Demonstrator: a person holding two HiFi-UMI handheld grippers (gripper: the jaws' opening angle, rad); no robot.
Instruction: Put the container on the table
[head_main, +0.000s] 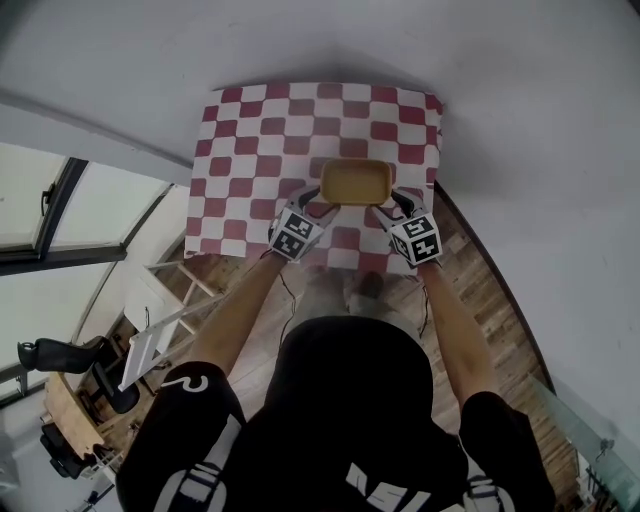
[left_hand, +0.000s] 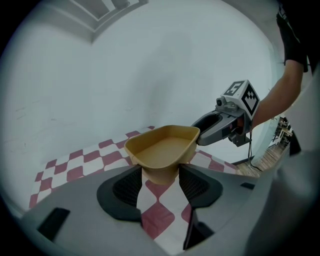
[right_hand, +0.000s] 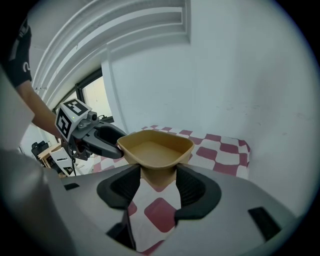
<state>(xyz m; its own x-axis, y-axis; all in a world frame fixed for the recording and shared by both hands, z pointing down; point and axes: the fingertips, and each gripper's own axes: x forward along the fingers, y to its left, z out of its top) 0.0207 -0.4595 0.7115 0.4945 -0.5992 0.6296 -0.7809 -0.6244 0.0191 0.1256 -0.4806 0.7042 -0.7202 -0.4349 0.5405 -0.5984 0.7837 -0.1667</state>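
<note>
I find both forearms stretched forward, with the left gripper (head_main: 312, 197) and right gripper (head_main: 398, 200) angled downward and inward toward each other. Each is clamped on one short end of the tan container (head_main: 355, 181). It is level, mouth up, its long axis running gripper to gripper, over the checked table (head_main: 240, 150). I cannot confirm contact with the table.

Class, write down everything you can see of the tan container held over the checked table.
The container is an open, empty tub, tan and matt, plastic by its look, with rounded corners, a flared rim and sides tapering downward. It is upright and level over the red-and-white checked table. The left gripper clamps one end, the right gripper the opposite end. Whether its base touches the table cannot be told.
</note>
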